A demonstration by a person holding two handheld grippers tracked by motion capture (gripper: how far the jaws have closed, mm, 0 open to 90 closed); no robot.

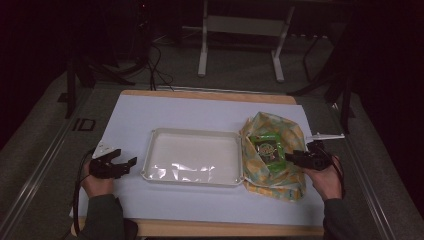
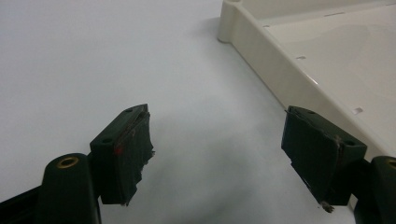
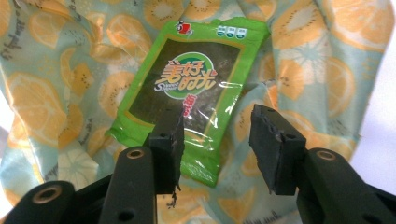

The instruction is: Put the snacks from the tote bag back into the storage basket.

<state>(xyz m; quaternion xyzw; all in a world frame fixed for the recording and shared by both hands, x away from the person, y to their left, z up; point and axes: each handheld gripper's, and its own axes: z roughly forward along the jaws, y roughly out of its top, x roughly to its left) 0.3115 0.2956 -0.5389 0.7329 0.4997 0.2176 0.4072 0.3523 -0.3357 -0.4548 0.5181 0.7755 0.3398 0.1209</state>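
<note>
Your right tongs [image 3: 217, 140] hang spread over the green snack packet [image 3: 191, 93], apparently for a pinch, while your left tongs [image 2: 217, 154] wait spread beside the tray [image 2: 261, 60].

green snack packet [image 3: 187, 100] (flat), on citrus-print cloth [image 3: 60, 93]

White tray [image 1: 150, 172] centre; green packet [image 1: 267, 148] on fruit-print cloth [image 1: 280, 182] right

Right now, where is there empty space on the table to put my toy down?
The cream tray holds nothing, so its floor is free. The white sheet is bare behind the tray, and in front between the two hands. It is crowded at the right, where the fruit-print cloth lies under the green snack packet and the right gripper.
</note>
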